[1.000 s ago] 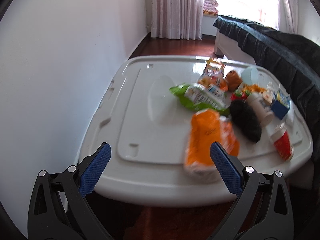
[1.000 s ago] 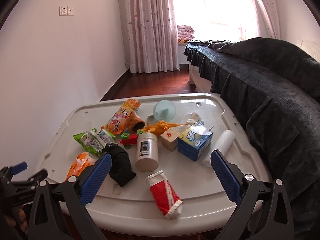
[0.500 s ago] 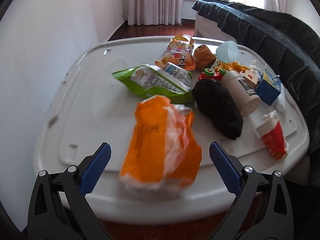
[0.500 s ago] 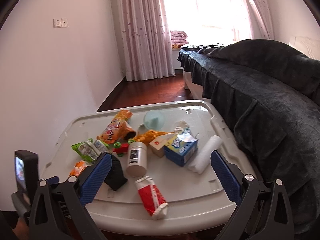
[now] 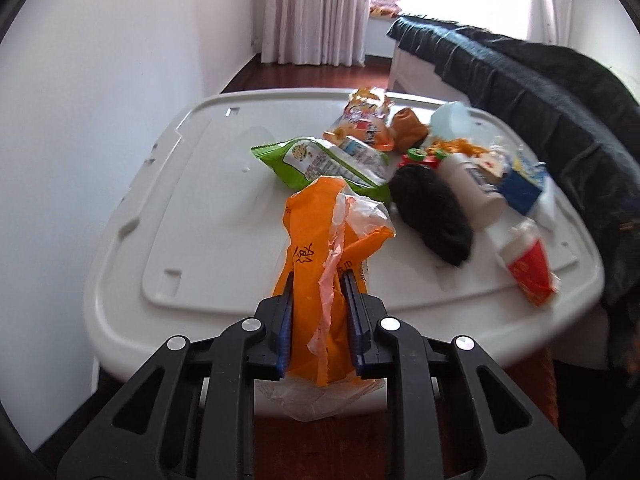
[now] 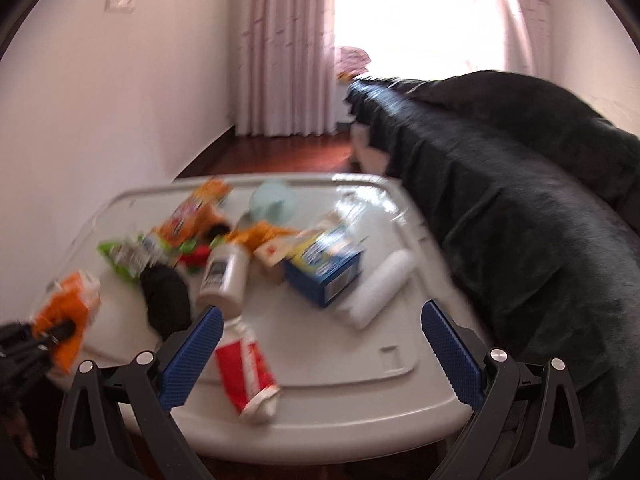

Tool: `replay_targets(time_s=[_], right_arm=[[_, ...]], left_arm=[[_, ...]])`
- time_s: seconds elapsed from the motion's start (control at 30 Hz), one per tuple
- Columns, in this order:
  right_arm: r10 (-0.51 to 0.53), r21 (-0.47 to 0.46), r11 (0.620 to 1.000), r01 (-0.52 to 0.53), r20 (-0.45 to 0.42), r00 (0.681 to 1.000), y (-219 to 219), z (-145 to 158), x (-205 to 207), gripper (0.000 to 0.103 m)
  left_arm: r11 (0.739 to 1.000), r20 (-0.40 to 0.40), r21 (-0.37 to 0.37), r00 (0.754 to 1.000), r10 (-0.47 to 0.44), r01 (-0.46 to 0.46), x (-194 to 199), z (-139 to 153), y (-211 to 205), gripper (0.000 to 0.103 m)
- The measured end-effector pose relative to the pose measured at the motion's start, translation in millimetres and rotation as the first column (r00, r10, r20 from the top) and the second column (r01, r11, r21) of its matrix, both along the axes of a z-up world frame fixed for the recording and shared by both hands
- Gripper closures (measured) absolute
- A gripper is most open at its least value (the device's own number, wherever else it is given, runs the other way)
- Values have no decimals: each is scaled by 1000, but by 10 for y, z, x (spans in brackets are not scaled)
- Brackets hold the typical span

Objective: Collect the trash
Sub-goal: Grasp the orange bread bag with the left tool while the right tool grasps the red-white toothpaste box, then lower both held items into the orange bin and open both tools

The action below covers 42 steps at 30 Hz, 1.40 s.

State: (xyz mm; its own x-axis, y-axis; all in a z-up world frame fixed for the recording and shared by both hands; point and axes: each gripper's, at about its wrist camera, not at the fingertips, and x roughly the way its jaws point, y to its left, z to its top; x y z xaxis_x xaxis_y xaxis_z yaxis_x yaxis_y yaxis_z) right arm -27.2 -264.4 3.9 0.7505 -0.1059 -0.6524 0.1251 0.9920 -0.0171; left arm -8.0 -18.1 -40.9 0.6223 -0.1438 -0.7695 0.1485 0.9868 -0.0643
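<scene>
Left wrist: orange wrapper pinched between left tongs.

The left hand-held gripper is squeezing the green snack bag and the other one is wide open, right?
Not quite. The left hand-held gripper is squeezing the orange wrapper, not the green snack bag, which lies on the white table; the left wrist view shows it. The right hand-held gripper is wide open.

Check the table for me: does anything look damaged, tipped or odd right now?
The orange wrapper in the left claw is torn open, clear film hanging loose. The white bottle lies on its side beside the black cloth. Nothing looks spilled.
</scene>
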Motion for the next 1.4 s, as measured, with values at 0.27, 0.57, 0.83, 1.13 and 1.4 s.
replay_targets(time_s=[0.27,0.57,0.83,1.13,1.4], right_arm=[[120,-147,980,-133,-99,988,508,-406,165,9],[118,-126,981,-146,-207,971,569,-734,406,43],[165,-19,985,-170,-165,972,548,-622,363,75],[301,22,954,-301,-110,947,782,-60,-345,73],[310,110,951,-290,-393,866,959,-822,-1113,52]], left_arm=[[998,27,-16,998,-63,63,-371,57,-91,82],[995,27,-49,996,-82,83,-405,41,-102,81],[994,22,-59,995,-93,95,-484,53,-132,81],[988,-31,-60,989,-144,142,-1018,43,-127,81],[984,-245,-50,953,-179,172,-1434,-372,-88,64]])
